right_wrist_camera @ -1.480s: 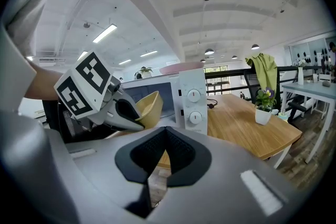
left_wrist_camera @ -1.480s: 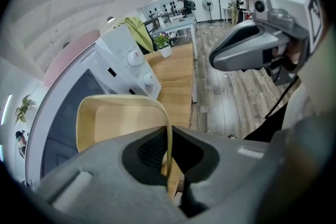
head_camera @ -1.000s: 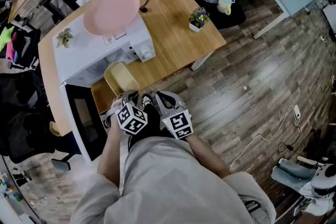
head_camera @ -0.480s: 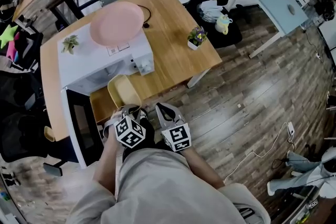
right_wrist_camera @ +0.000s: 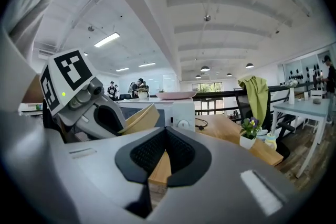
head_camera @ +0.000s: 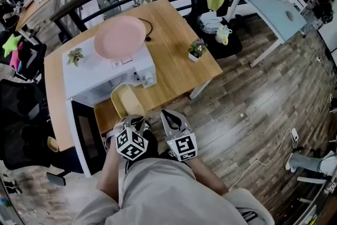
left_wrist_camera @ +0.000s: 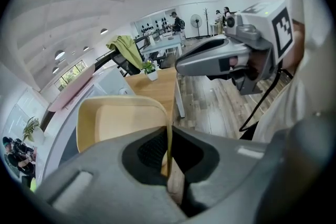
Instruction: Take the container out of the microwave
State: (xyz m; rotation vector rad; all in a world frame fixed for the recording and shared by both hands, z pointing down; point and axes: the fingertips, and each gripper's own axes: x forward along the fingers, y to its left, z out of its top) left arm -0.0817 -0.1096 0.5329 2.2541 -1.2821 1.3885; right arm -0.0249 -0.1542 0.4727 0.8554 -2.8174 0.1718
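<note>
The left gripper is clenched on the near rim of the pale yellow rectangular plastic container. The thin wall is pinched between its pads, and the container tilts out ahead of it. Just to its right, the right gripper has its jaw tips pressed together with nothing between them; only wood shows through the gap below. In the head view the container is in front of the white box microwave, at its mouth and beside the open dark-glass door. Whether it is fully clear of the cavity is hard to judge from above. A round pink plate lies on top of the microwave, which stands on a light wooden table.
</note>
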